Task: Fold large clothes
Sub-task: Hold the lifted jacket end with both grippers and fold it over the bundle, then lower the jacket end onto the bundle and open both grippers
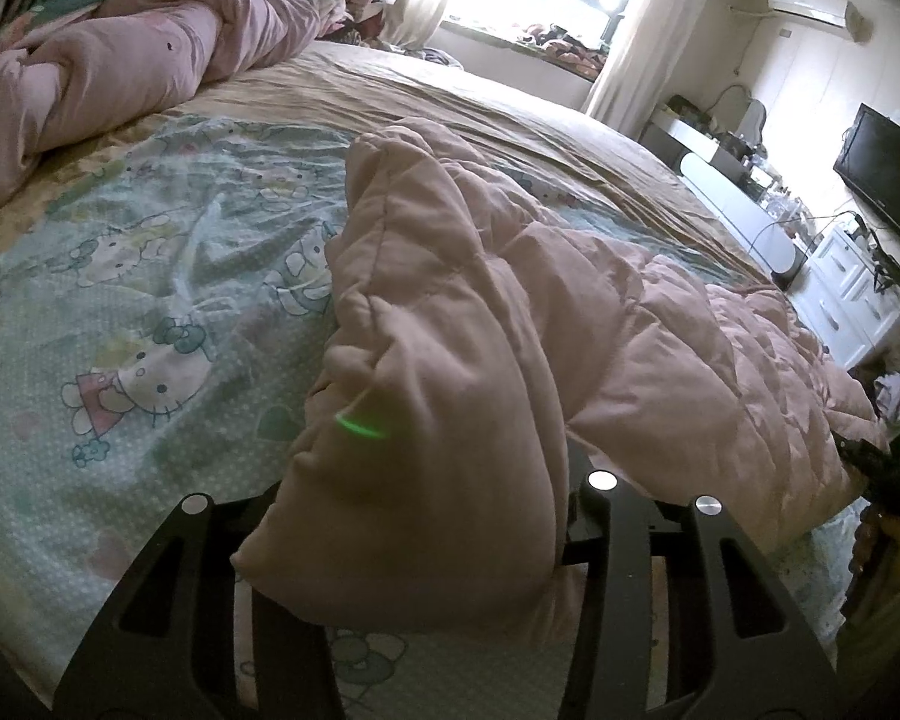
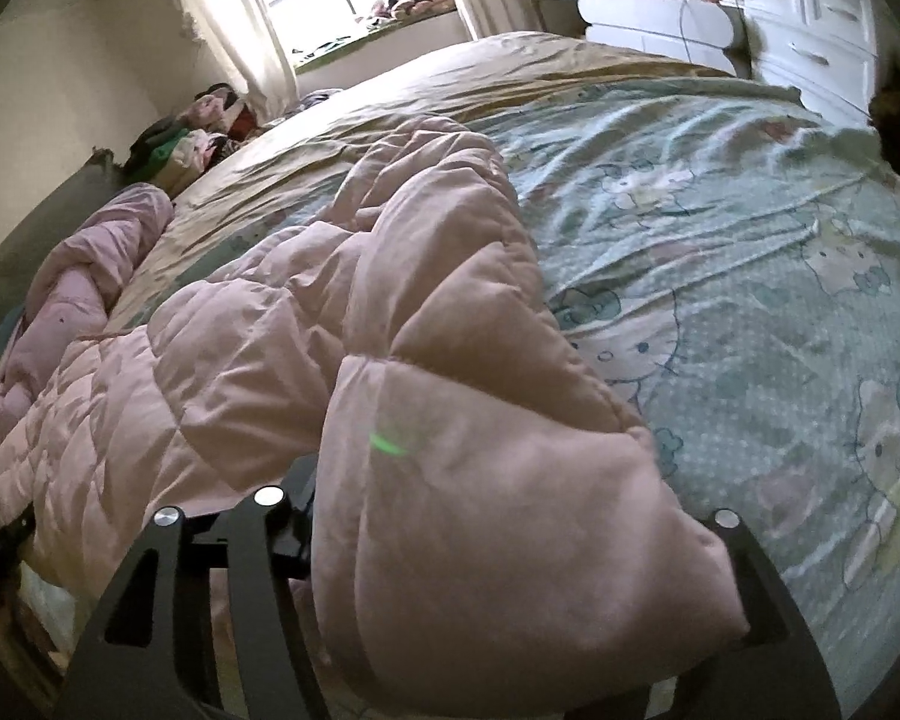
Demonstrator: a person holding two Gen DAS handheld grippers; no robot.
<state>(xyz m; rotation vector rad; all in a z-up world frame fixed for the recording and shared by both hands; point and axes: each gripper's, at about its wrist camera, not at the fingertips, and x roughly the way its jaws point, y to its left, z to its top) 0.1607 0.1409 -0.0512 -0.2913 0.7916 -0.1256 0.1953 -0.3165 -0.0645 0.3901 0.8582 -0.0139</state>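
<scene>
A pale pink quilted coat point(image 1: 510, 312) lies crumpled on the bed, over a cartoon-cat printed sheet point(image 1: 150, 276) near the bed's near edge, with a tan cover point(image 1: 462, 108) spread beyond it and a bunched pink duvet point(image 1: 126, 66) well apart by the far side. The left tool point(image 1: 402, 546) has a padded end of the garment, likely a sleeve or a hem corner, between its fingers; the fabric fills the gap and looks pinched, so I read it as holding the coat. In the right wrist view the right tool point(image 2: 510, 546) has another thick fold of the same coat point(image 2: 450, 420) bulging between its fingers, but these stand wide and I cannot see the pads pressing on the cloth; I judge that grip slack or let go, with the fold resting on the sheet point(image 2: 750, 276). The step in hand looks like the laying-down of a fold: both ends have been brought to the near edge and one is being set free. The garment is far from tidy, with its body heaped and ridged between the two tools, so the task seems at an early stage. The next move calls for drawing the right tool back clear of the puffy fabric without dragging it, then taking a fresh hold on an outer edge and pulling the coat flat before folding it over.
</scene>
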